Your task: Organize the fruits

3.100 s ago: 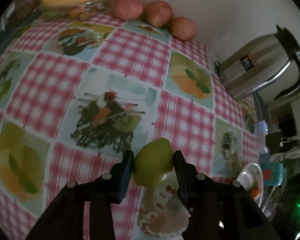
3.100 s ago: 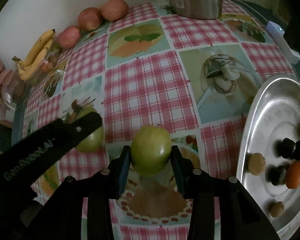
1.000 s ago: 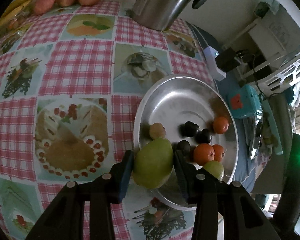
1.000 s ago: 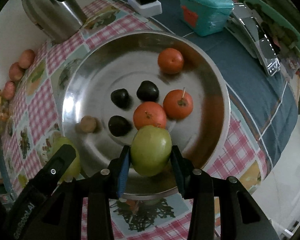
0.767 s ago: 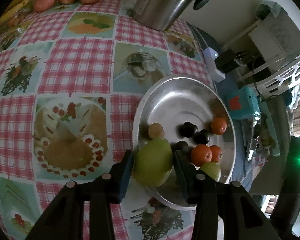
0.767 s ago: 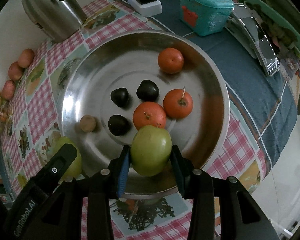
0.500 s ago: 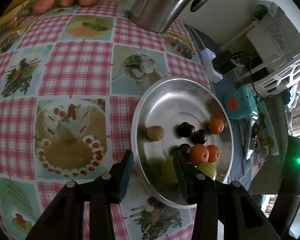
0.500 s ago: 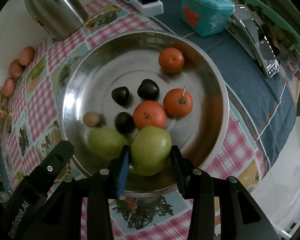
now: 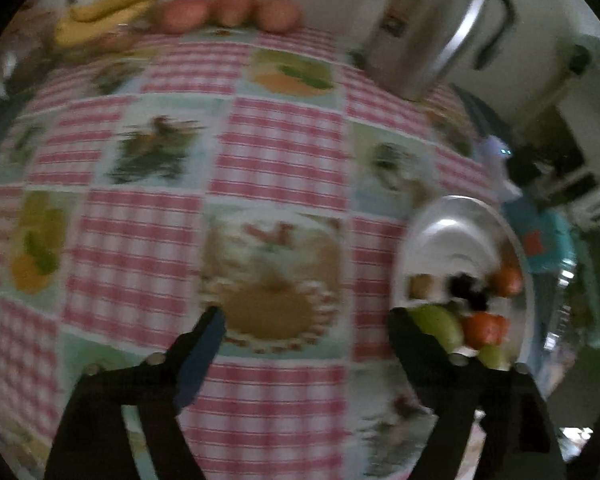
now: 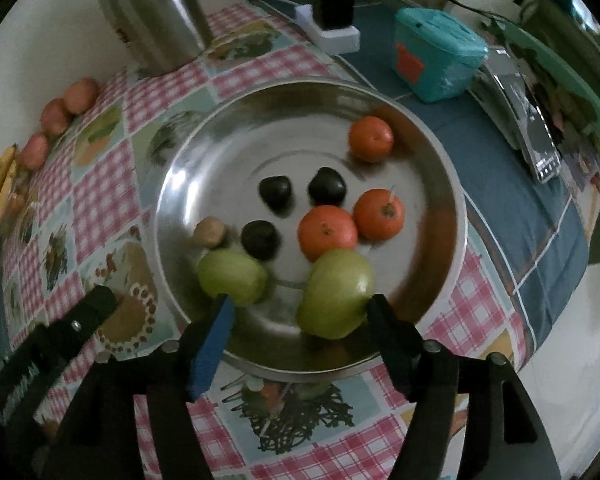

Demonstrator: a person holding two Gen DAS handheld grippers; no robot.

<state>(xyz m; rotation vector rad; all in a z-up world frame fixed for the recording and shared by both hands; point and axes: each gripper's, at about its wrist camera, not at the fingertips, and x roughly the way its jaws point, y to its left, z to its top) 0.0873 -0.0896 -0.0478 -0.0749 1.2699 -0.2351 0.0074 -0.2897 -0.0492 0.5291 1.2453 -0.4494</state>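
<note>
A round steel tray [image 10: 440, 184] holds three oranges [image 10: 327, 232], three dark fruits [image 10: 274, 192] and a small brown fruit [image 10: 209, 232]. Two green fruits lie at its near side. One green fruit [image 10: 232, 276] rests on the left. My right gripper [image 10: 300, 306] hangs over the near rim with its jaws opening. A green apple [image 10: 336, 294] sits loose between them, close to the right finger. My left gripper [image 9: 306, 328] is to the left of the tray [image 9: 440, 232], over the checked tablecloth. Its jaws are opening wide with nothing between them. That view is blurred.
A steel kettle [image 10: 148, 12] stands behind the tray. A teal box [image 10: 436, 56], a white plug block [image 10: 332, 28] and a phone [image 10: 536, 136] lie to the right on a blue cloth. Reddish fruits [image 9: 228, 10] and bananas [image 9: 100, 16] line the far wall.
The left gripper dropped its green fruit into the tray, opened wide and swung left off the tray. The right gripper opened and its green apple now rests in the tray.
</note>
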